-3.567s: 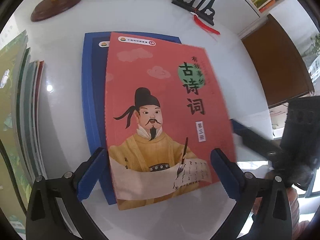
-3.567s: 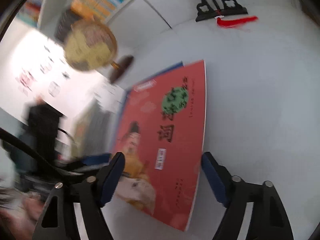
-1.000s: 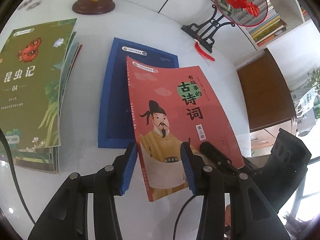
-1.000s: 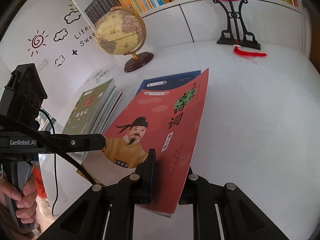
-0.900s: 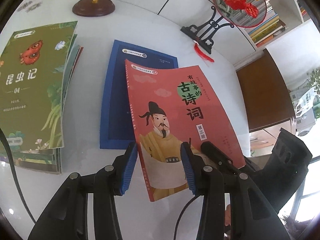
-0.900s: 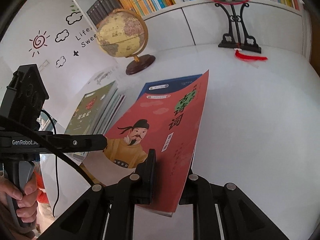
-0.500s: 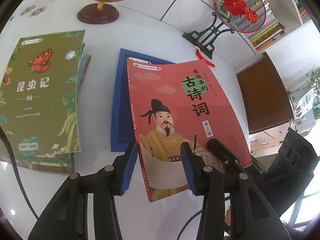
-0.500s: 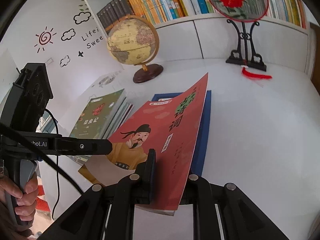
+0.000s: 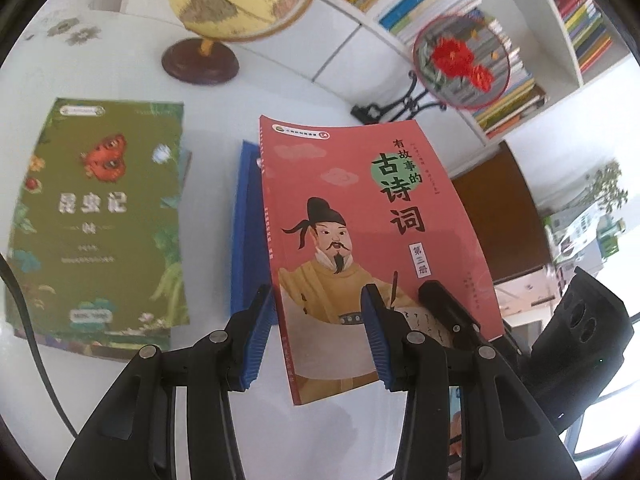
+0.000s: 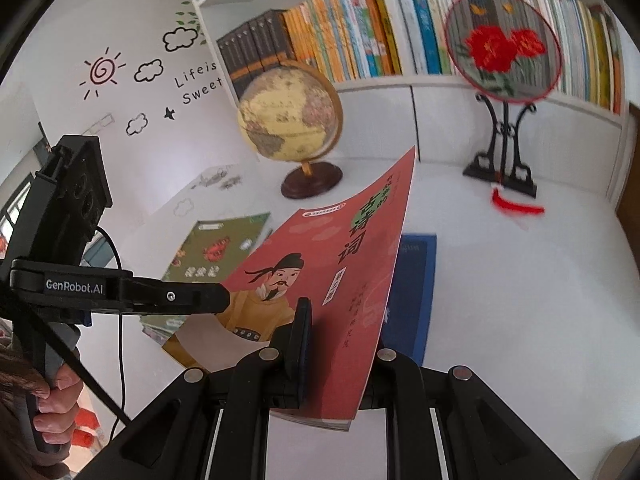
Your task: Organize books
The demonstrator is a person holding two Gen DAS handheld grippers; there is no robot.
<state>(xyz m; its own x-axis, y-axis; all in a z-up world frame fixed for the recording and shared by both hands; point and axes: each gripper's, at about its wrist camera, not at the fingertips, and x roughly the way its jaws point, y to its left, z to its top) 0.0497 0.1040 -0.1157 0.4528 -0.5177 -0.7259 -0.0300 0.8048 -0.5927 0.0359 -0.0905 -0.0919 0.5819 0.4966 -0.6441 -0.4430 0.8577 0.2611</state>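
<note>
A red book (image 9: 360, 208) with a painted scholar on its cover hangs tilted above the white table (image 10: 520, 300). My right gripper (image 10: 336, 360) is shut on its near right edge: one finger (image 10: 300, 340) presses on the cover, the other is hidden under the book. In the left wrist view that finger (image 9: 444, 312) shows on the cover's lower right. My left gripper (image 9: 316, 296) stands open over the book's spine corner, with its pads apart from the book. A blue book (image 9: 248, 232) lies flat on the table below.
A stack of green books (image 9: 96, 208) lies to the left. A globe (image 10: 288, 112) and a round fan ornament on a black stand (image 10: 504, 48) stand at the back before full bookshelves. A brown cabinet (image 9: 500, 216) is at the right. A hand (image 10: 52, 400) holds the left gripper's handle.
Both grippers have risen, and the red book has come up with the right one, so it stands farther off the blue book. The shelves now show behind.
</note>
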